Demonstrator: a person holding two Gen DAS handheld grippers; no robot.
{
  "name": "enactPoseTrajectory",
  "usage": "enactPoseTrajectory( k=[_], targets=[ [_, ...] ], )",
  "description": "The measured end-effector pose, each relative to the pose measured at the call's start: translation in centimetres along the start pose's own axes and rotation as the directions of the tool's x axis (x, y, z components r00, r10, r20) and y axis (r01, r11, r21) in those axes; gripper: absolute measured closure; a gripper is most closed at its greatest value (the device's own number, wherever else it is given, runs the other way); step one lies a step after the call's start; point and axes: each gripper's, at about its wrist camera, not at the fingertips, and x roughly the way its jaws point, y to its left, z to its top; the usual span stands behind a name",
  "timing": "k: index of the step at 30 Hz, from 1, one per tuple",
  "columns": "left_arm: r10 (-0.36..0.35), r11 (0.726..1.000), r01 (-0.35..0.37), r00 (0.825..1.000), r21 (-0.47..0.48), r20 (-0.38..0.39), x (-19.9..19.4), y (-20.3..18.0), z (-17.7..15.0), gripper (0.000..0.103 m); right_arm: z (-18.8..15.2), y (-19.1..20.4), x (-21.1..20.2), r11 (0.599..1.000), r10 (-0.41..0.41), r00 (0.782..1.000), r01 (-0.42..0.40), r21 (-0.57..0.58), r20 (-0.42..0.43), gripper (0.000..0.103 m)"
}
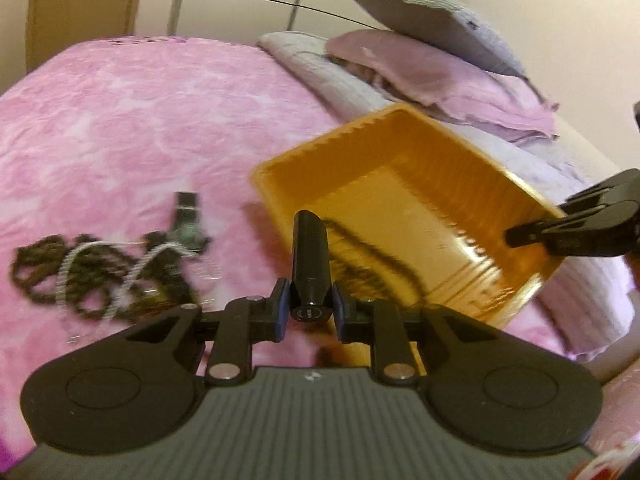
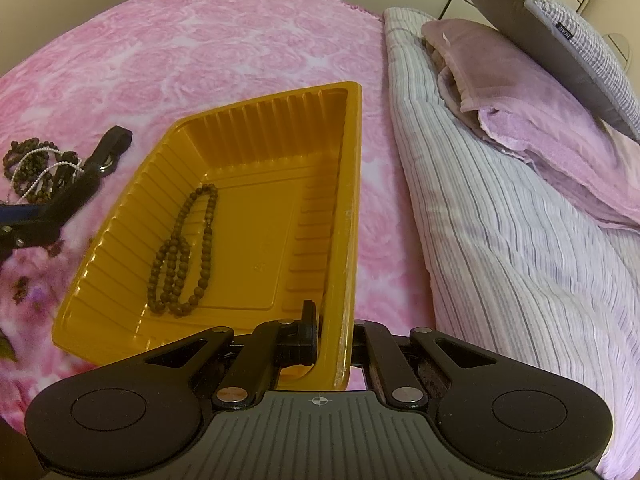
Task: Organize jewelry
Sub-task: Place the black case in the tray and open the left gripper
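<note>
The left tongs [image 1: 308, 312] pinch a slim black tube [image 1: 310, 256] by its near end, so that it stands up between the pads just before the near rim of the yellow tray [image 2: 120, 216]. The right tongs [image 2: 332, 344] are pressed together on the tray's near wall, steadying it on the pink bed [image 2: 200, 40]. One brown bead string [image 2: 184, 252] already lies on the tray floor, toward its left side. Left of the tray, on the bed, wait a tangle of brown beads [image 1: 44, 272] crossed by a white chain [image 1: 120, 280], with a dark clip [image 1: 186, 220] beside them. To do this well, carry the tube over the rim, lower it close to the tray floor clear of the bead string, then release; the right tongs should hold the tray level.
</note>
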Motion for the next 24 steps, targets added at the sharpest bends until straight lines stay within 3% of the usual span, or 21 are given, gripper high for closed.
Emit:
enactPoseTrajectory(
  k=[4,15,20,24],
  targets=[
    [-0.046,0.999,0.046,0.999,0.006,-0.027,1.3,-1.7,-0.1,0.083,0.0,0.0,0.0,1.000,0.001,1.000,-0.001,0.002,0.000,0.099],
    [-0.082,0.996,0.083,0.996,0.023,-0.043,2.5,-3.2,-0.8,0.083,-0.1,0.0,0.0,1.000,0.003,1.000,-0.003,0.005,0.002,0.099],
    [-0.060,0.998,0.060,0.998,0.018,-0.015,1.4,-2.6,-0.8,0.083,-0.1,-0.1,-0.1,1.000,0.002,1.000,-0.002,0.003,0.003,0.099],
    [0.003,1.000,-0.003,1.000,0.005,0.018,-0.1,-0.9,-1.1,0.082,-0.1,0.0,-0.1,1.000,0.002,1.000,-0.002,0.003,0.003,0.099]
  ],
)
